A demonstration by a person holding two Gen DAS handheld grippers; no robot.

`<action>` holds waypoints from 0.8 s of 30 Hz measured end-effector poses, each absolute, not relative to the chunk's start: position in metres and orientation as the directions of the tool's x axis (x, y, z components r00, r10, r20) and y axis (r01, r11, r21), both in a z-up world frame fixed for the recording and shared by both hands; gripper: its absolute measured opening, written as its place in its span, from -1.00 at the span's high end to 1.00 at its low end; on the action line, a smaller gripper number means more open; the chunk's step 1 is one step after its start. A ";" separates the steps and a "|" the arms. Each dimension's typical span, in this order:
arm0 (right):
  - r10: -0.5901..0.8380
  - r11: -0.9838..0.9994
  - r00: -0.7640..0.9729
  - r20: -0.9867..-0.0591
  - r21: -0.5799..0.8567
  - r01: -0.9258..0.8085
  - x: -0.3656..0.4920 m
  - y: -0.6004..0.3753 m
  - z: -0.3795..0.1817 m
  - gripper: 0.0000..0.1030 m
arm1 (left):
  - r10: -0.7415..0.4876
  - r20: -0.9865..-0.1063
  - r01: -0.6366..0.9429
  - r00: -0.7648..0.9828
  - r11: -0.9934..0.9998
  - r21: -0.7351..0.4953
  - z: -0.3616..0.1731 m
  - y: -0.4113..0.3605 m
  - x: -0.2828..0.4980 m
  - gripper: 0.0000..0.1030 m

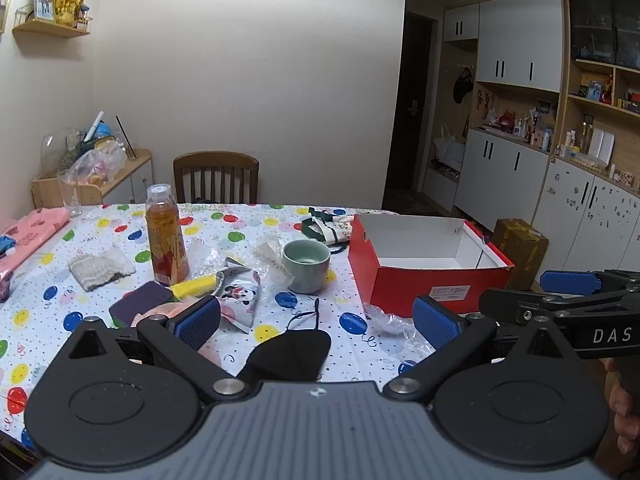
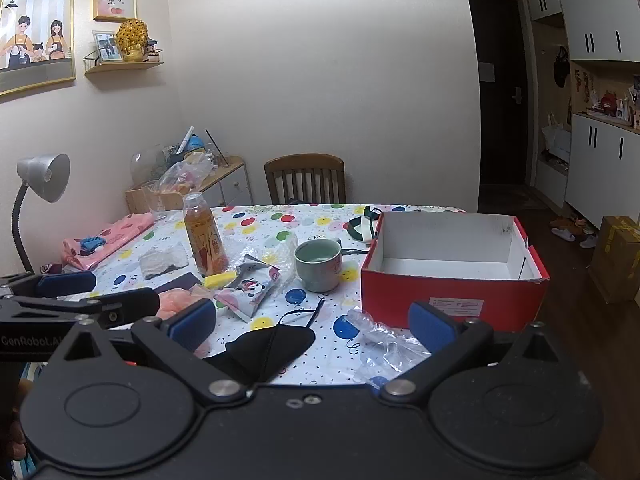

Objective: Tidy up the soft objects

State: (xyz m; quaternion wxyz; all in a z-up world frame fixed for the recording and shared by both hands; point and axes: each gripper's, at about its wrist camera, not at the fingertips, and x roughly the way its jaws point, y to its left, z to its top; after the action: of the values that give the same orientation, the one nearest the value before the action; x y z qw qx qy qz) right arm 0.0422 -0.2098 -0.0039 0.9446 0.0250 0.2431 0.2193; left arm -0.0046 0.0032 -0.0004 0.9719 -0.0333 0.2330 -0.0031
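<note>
Left gripper [image 1: 316, 320]: fingers spread wide, nothing between them, held above the near edge of the table [image 1: 248, 220].
Right gripper [image 2: 312, 322]: also wide open and empty, level with the left one; each shows at the edge of the other's view.
Mask [image 1: 290, 354]: black, lying flat at the near edge, just in front of both grippers, its ear loop trailing toward the cup [image 1: 306, 266].
Box [image 1: 420, 264]: red outside, white inside, open on the right of the table; nothing shows in the part of its inside that can be seen.
Pouch [image 1: 238, 294]: cartoon-print, lying left of the cup, a yellow roll [image 1: 194, 286] touching its left end.
Bottle [image 1: 166, 240]: amber drink, upright, behind the roll.
Cloth [image 1: 100, 266]: grey-white knit, flat, left of the bottle.
Pink fabric [image 1: 34, 236]: folded at the far left edge.
Plastic wrap [image 2: 384, 340]: crumpled, against the box's near wall.
Only in the right view: a grey lamp [image 2: 44, 176] at the far left, and a pale orange fluffy thing [image 2: 176, 302] plain beside the left finger.
Only in the left view: the shelves [image 1: 600, 92] along the right wall, and a bare hand [image 1: 622, 404] at the right edge.
</note>
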 end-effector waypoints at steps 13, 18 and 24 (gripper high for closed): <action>0.437 0.897 0.787 -0.435 0.147 -0.417 0.035 -0.209 0.002 -0.99 | -0.002 -0.428 -0.028 0.904 0.998 -0.064 0.002 0.004 -0.013 -1.00; 0.439 0.896 0.788 -0.431 0.147 -0.419 0.035 -0.209 0.002 -0.99 | 0.003 -0.425 -0.034 0.905 0.997 -0.064 0.003 0.004 -0.015 -1.00; 0.440 0.896 0.789 -0.429 0.147 -0.419 0.034 -0.210 0.003 -0.99 | 0.007 -0.422 -0.038 0.907 0.997 -0.065 0.004 0.005 -0.016 -1.00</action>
State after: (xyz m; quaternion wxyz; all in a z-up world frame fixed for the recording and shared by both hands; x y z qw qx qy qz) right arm 0.0343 -0.2097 0.0030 0.9456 0.0220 0.2321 0.2270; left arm -0.0164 0.0050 0.0039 0.9757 -0.0357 0.2157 0.0113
